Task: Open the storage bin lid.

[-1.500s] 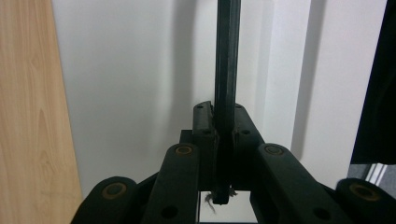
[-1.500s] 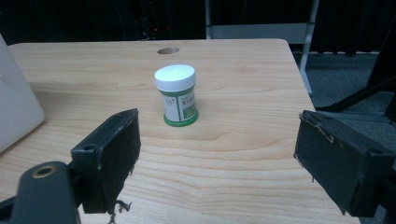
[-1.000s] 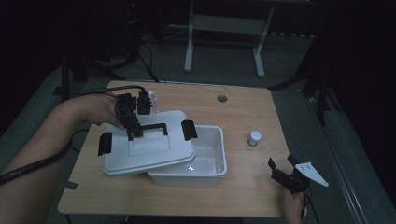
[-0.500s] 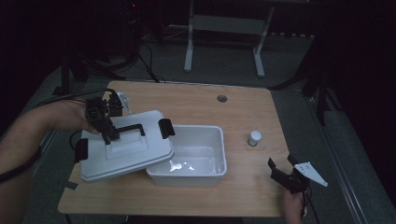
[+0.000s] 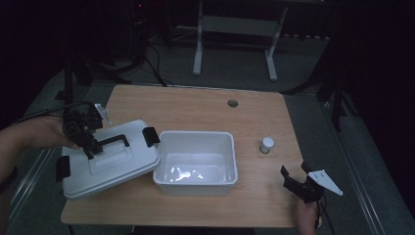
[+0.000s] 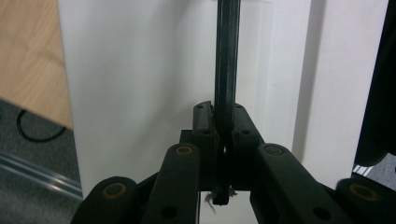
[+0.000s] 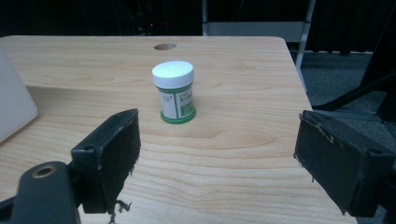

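My left gripper [image 5: 90, 147] is shut on the black handle [image 5: 113, 141] of a white lid [image 5: 110, 166], which sits tilted over the table's left side. The lid's right edge meets the left rim of an open white box [image 5: 195, 187]. In the left gripper view the handle bar [image 6: 227, 70] runs upright between my closed left gripper [image 6: 223, 126], over the lid's white top [image 6: 140, 93]. My right gripper [image 5: 296, 178] stands open near the front right edge. A small green jar with a white cap [image 7: 174, 91] stands beyond my right gripper [image 7: 219, 163], apart from it.
The wooden table [image 5: 195, 105] has a round cable hole [image 5: 232, 103] at the back. The jar [image 5: 266, 145] stands right of the box. The box's rounded corner [image 7: 14, 102] shows at the left of the right gripper view. A metal stand [image 5: 235, 29] is on the floor behind.
My left gripper has carried the lid leftward and a little down, off the box, which now stands uncovered. The right gripper has kept still.
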The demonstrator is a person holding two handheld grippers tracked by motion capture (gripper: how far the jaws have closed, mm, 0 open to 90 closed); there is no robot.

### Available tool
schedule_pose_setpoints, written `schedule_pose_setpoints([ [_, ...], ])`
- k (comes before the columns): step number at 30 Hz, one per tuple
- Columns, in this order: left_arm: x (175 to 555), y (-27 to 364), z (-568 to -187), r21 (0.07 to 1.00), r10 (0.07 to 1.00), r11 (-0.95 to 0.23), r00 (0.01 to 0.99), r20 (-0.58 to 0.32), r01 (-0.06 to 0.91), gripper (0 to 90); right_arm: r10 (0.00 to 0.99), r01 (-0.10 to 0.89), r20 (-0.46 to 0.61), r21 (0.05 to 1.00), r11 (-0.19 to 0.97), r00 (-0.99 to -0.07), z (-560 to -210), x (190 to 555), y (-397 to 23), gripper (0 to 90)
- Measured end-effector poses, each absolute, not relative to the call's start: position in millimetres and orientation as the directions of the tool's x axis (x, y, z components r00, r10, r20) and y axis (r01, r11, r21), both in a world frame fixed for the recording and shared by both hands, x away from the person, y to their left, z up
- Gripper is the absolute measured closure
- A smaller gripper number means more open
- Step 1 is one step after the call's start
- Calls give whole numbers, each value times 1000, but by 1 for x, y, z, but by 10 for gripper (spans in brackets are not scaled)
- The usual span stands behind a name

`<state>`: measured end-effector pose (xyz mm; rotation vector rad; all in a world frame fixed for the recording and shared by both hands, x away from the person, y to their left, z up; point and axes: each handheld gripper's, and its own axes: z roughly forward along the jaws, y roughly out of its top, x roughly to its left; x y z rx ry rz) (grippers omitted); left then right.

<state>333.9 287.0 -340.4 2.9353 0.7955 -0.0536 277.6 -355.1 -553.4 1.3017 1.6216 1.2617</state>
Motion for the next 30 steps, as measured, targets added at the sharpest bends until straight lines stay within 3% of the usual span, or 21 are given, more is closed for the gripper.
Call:
schedule_pose_setpoints([
  [12,337,312,-374,72,558,-825,828,-51,560,837,965,292,50,956,28,-256,-553,278,-354,140],
  [30,355,297,-448,78,553,-824,827,-100,561,837,962,293,28,954,55,-272,-553,279,-352,140],
])
